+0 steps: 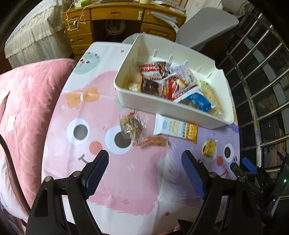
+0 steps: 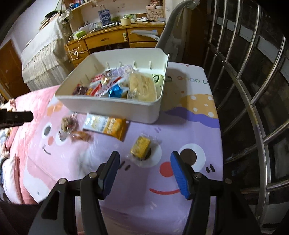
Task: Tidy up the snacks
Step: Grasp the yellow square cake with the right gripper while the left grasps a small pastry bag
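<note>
A white bin (image 1: 162,108) (image 2: 108,106) holding several wrapped snacks stands at the far side of the cartoon tablecloth. In front of it lie a clear-wrapped nut snack (image 1: 131,126) (image 2: 68,123), an orange-brown snack (image 1: 153,141) (image 2: 81,136), a white-and-yellow packet (image 1: 176,129) (image 2: 106,126) and a small yellow wrapped cake (image 1: 209,147) (image 2: 140,146). My left gripper (image 1: 145,157) hangs open and empty, just short of the nut and orange snacks. My right gripper (image 2: 144,156) is open and empty too, with the yellow cake just beyond its fingertips.
A steel railing (image 2: 252,108) runs close along the table's right edge. A pink quilt (image 1: 27,108) borders the left side. Behind the table stand a grey chair (image 1: 207,29) and a wooden desk (image 1: 122,16).
</note>
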Demonstrator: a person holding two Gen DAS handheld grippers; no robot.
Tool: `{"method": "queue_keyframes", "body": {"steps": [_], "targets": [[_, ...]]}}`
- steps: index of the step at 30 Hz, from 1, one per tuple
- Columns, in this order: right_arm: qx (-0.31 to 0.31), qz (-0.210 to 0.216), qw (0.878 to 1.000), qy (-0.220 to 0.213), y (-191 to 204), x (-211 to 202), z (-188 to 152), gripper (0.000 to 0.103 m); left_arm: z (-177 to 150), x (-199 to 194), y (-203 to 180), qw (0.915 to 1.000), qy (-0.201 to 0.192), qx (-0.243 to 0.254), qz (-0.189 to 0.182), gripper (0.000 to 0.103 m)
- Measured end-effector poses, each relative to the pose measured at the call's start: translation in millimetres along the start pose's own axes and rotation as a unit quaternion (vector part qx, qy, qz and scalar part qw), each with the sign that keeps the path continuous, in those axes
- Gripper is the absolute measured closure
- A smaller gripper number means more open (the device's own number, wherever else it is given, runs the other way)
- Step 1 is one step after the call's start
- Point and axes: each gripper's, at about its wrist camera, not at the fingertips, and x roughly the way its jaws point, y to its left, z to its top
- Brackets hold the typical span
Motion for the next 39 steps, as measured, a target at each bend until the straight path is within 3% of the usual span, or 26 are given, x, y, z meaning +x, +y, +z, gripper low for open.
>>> {"method": "queue_keyframes", "body": {"steps": [11,21,31,39], "targets": [[-0.073,0.000,0.997,-0.040,12,24,-22,0.044,-18,45,-14,0.9976,0.063,-0.026,0.015,0.021],[-0.093,0.012,0.995,-0.036,14,62,-22,0.044,-16,92,-16,0.9912,0.097,-0.088,0.022,0.021],[-0.058,0.019,0.998,-0.021,2,93,-9,0.044,1,124,-12,0.9853,0.081,-0.146,0.034,0.021],[-0.045,0.035,0.998,-0.017,1,101,-4,0.044,8,142,-7,0.9779,0.077,-0.182,0.069,0.022]]}}
